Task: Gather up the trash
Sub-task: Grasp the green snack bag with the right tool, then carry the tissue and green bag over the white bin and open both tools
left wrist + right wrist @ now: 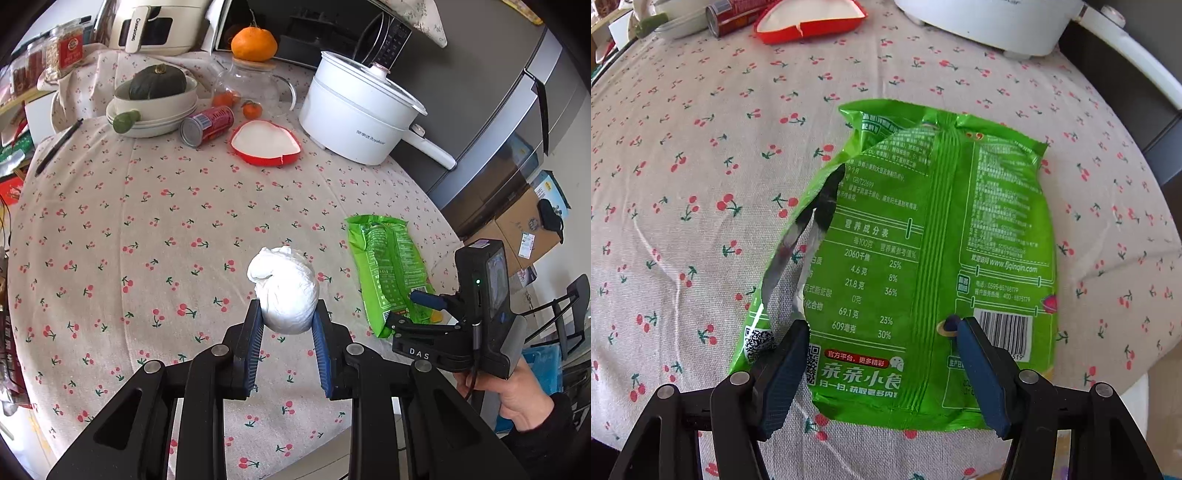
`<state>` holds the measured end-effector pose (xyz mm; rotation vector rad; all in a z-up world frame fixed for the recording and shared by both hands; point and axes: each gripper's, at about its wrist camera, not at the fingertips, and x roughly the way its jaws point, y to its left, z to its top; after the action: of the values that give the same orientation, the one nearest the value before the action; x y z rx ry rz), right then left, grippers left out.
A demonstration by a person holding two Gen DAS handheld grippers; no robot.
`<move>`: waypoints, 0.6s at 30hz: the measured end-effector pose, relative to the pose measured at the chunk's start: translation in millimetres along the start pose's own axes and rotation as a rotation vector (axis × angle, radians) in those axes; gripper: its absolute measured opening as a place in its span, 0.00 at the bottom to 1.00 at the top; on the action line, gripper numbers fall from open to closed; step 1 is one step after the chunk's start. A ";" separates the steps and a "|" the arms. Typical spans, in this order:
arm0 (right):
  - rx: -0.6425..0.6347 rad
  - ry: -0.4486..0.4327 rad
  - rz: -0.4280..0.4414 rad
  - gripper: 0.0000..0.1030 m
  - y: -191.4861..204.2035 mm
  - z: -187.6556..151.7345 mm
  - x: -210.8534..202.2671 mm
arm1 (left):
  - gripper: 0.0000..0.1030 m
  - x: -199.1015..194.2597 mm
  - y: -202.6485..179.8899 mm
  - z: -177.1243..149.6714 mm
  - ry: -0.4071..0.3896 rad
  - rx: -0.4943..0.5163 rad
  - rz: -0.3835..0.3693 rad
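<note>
A crumpled white tissue wad (286, 291) sits pinched between the blue pads of the left claw (288, 321), held clear above a table (147, 221) draped in a cherry-print cloth. Just to the right, a torn green snack wrapper (391, 269) lies flat near the table's edge, printed back face up.

The right wrist view brings that wrapper (923, 258) close: a long rip down its left side bares the silver lining, and a nutrition panel, barcode and QR codes can be read. The right claw (882, 354) stands wide over the wrapper's near end, one finger by the tear and one by the barcode, pads not pressing it; whether the tips touch the foil cannot be told.

Only the left wrist view shows the right tool from outside: a black handheld unit with a small screen and a green light, gripped by a person's hand (517, 391) in a dark sleeve.

That view also takes in the far side of the table: a red can (207, 125) on its side, a red-rimmed white dish (266, 142) with a cracked edge, a white electric pot (358, 110), a glass teapot (251, 85) topped by an orange (254, 43), a dark green squash (158, 82) in stacked bowls, and a pen (59, 146). Behind stand a cream-coloured appliance and jars; cardboard boxes (524, 225) sit on the floor to the right.
</note>
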<state>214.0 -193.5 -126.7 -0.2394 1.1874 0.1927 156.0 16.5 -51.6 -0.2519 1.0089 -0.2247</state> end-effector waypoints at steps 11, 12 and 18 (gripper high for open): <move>0.109 -0.071 0.096 0.03 -22.1 1.1 -31.2 | 0.27 -8.8 -8.3 -9.9 -0.004 0.033 -0.017; 0.121 -0.089 0.100 0.03 -25.7 1.2 -40.3 | 0.27 -10.1 -11.2 -10.5 -0.006 0.040 -0.022; 0.194 -0.201 0.109 0.03 -56.1 -12.5 -109.3 | 0.27 -11.1 -41.3 -13.5 -0.009 0.086 -0.070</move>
<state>178.5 -253.3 -24.7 0.0149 1.0120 0.1911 135.9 -20.7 -36.8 -0.2099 0.9798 -0.3299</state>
